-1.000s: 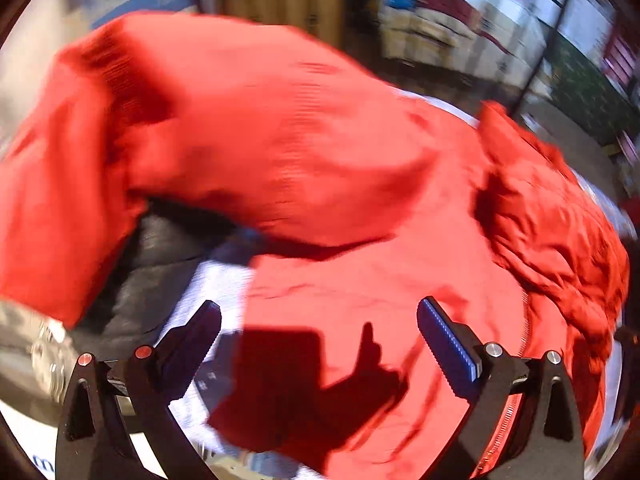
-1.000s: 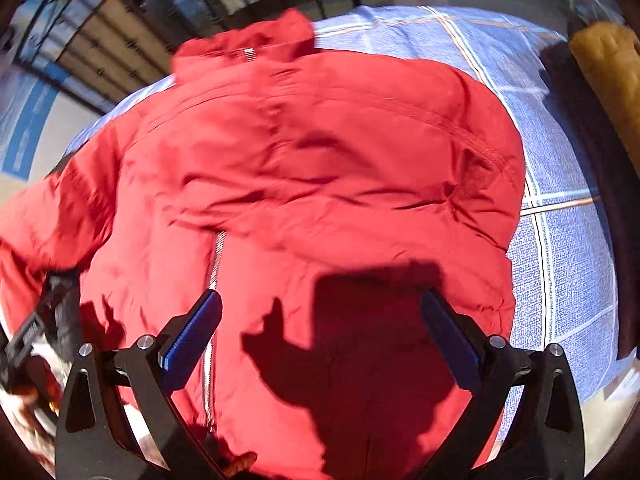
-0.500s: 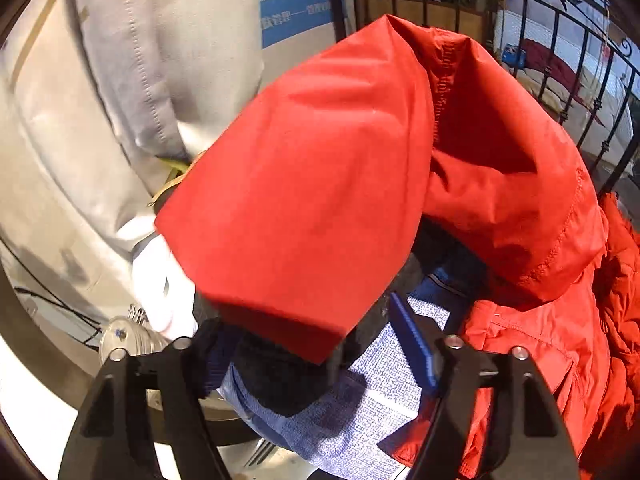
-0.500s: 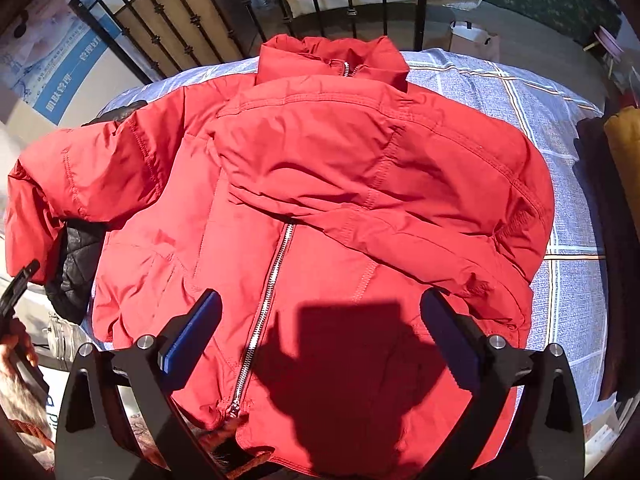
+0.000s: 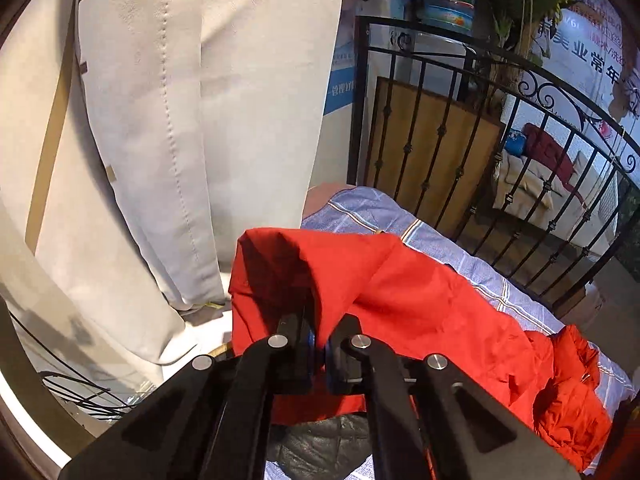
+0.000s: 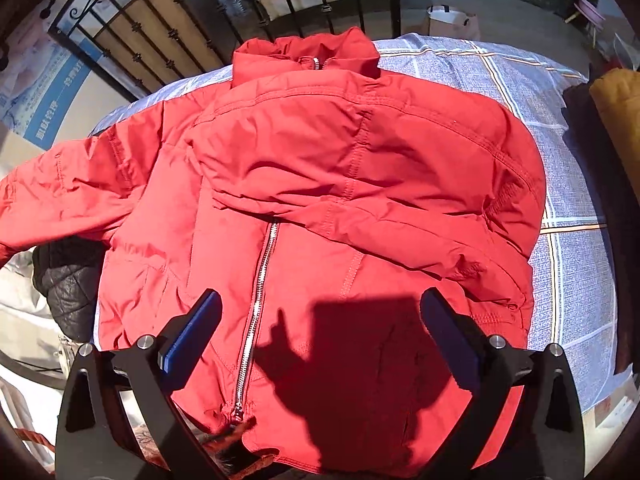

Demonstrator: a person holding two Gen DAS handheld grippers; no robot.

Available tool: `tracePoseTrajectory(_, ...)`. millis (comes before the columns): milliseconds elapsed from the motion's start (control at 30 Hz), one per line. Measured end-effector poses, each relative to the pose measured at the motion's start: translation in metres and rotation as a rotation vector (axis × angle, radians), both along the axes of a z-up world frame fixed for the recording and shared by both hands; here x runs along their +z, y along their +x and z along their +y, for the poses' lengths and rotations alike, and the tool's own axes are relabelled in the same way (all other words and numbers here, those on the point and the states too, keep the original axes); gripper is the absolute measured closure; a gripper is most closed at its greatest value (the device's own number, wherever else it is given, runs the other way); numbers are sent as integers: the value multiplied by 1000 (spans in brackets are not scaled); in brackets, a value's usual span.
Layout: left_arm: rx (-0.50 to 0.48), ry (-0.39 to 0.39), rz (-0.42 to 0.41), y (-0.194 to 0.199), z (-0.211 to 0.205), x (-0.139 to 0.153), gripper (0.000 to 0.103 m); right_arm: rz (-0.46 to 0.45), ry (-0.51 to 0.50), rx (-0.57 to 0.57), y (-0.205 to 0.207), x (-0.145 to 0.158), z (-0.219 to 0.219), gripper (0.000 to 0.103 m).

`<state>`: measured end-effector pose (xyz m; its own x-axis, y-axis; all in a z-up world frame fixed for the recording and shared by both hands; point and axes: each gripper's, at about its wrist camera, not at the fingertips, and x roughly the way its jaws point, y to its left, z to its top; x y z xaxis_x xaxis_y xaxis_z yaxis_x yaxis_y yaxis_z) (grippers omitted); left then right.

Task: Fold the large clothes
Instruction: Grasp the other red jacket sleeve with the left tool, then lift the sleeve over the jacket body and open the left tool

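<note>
Fingers of the left gripper (image 5: 317, 354) are clamped on a sleeve of the red jacket (image 6: 320, 208), lifted past the bed's (image 6: 576, 264) left edge near the person's pale trousers (image 5: 180, 120). Right gripper (image 6: 320, 332) hovers with fingers spread wide above the jacket's zipper (image 6: 256, 300) and hem; checked sheet lies bare to the right.

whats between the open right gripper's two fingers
In the right wrist view, the right gripper frames only the red zip-up jacket, its silver zipper and the gripper's own shadow.
</note>
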<state>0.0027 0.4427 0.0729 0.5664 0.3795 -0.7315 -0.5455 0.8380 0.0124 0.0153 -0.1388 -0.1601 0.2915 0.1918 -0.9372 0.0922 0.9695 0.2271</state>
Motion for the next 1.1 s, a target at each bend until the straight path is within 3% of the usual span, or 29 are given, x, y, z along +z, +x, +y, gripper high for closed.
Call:
tracePoseTrajectory(133, 30, 78, 74, 8, -15, -12, 100, -7, 6, 0, 0, 2, -3, 5)
tracePoseTrajectory(233, -12, 97, 105, 14, -39, -25, 100, -12, 2, 0, -1, 4, -6, 5)
tracePoseTrajectory(400, -141, 5, 100, 26, -95, -34, 100, -5, 5, -28, -1, 2, -16, 5)
tracePoseTrajectory(467, -232, 4, 85, 37, -135, -30, 100, -3, 9, -39, -2, 1, -20, 5)
tracePoseTrajectory(567, -363, -66, 48, 52, -194, -25, 100, -4, 15, -54, -3, 1, -24, 5)
tracePoseTrajectory(833, -775, -122, 2, 93, -399, -25, 100, -15, 36, -132, -11, 6, -47, 5)
tracePoseTrajectory(933, -879, -188, 34, 103, -466, -36, 100, -11, 40, -186, -18, 7, -63, 5)
tracePoseTrajectory(1100, -988, -160, 116, 108, -550, -71, 100, 28, 57, -294, -36, 0, -95, 5)
